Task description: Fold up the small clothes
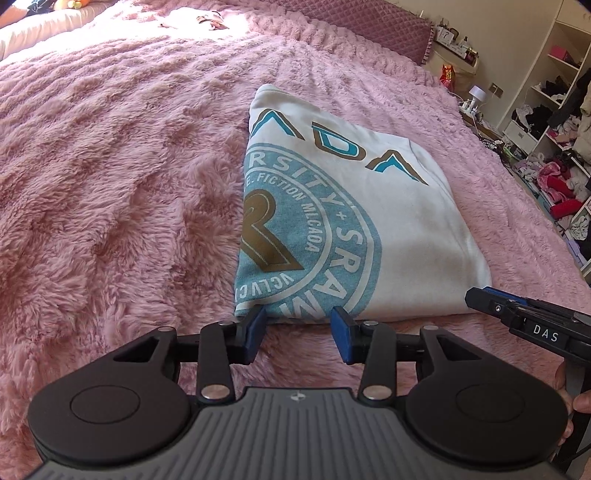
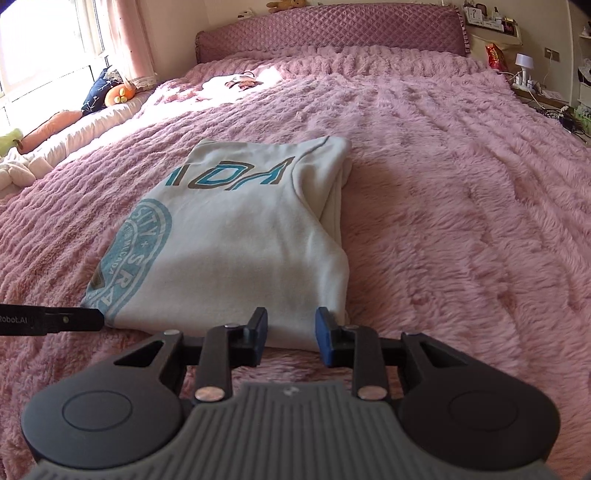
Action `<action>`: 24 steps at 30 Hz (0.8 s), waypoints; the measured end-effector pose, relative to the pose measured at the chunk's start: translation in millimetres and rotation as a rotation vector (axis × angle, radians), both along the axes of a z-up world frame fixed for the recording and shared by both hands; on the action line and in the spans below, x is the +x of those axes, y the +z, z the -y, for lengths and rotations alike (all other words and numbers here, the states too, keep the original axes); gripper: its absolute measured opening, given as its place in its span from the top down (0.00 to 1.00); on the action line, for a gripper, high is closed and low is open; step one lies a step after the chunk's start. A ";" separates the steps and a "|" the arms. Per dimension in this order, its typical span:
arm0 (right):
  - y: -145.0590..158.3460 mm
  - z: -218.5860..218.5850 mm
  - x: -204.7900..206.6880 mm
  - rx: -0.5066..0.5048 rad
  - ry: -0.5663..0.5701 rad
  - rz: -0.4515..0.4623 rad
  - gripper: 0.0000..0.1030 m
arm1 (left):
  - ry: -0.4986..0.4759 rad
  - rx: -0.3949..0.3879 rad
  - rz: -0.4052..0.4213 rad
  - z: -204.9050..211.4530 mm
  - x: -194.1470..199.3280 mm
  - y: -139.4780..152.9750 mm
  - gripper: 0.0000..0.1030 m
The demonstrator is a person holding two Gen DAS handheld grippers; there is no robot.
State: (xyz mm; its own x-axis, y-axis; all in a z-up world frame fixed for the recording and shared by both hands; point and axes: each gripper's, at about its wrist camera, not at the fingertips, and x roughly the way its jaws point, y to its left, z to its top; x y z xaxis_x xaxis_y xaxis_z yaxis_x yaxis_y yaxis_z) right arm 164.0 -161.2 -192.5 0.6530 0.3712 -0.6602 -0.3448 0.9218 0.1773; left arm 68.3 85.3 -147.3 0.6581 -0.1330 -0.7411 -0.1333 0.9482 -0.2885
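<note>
A white shirt (image 1: pixel 388 221) with a blue and brown round print lies folded into a rectangle on the pink fluffy bedspread (image 1: pixel 110 184). My left gripper (image 1: pixel 298 330) is open, its blue pads at the shirt's near edge, near the left corner. My right gripper (image 2: pixel 290 334) is open at the near edge by the shirt's (image 2: pixel 240 240) right corner. The right gripper's tip also shows in the left wrist view (image 1: pixel 491 301), beside the shirt's corner. The left gripper's tip shows in the right wrist view (image 2: pixel 74 319).
The quilted headboard (image 2: pixel 332 33) is at the far end. Plush toys and a pillow (image 2: pixel 110 94) lie along the window side. A small item (image 2: pixel 240 81) lies on the bed far ahead. Shelves with clothes (image 1: pixel 554 147) and a nightstand with a lamp (image 2: pixel 524 66) stand right.
</note>
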 end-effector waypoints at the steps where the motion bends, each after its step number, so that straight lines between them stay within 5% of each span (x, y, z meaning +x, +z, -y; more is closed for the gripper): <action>1: 5.2 -0.2 -2.1 0.010 -0.002 0.002 0.75 | 0.006 -0.005 0.000 -0.4 -1.7 2.3 0.53; 7: 52.2 -7.2 -32.4 0.022 -0.033 0.038 0.59 | 0.045 0.018 0.010 5.1 -23.6 38.3 0.50; 15: 99.5 -21.9 -84.6 -0.008 -0.071 0.030 0.25 | 0.087 0.116 0.018 26.6 -58.1 94.1 0.24; 24: 109.9 -24.6 -119.9 -0.074 -0.074 0.014 0.21 | 0.095 0.167 0.003 47.1 -78.6 113.0 0.15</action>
State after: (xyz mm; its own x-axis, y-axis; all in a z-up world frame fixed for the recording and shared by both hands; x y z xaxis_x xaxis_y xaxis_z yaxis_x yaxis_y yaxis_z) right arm 44.1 -136.6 -82.5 0.6858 0.2723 -0.6749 -0.2772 0.9552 0.1037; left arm -10.3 38.2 -34.3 0.6639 0.0546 -0.7458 -0.2241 0.9660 -0.1288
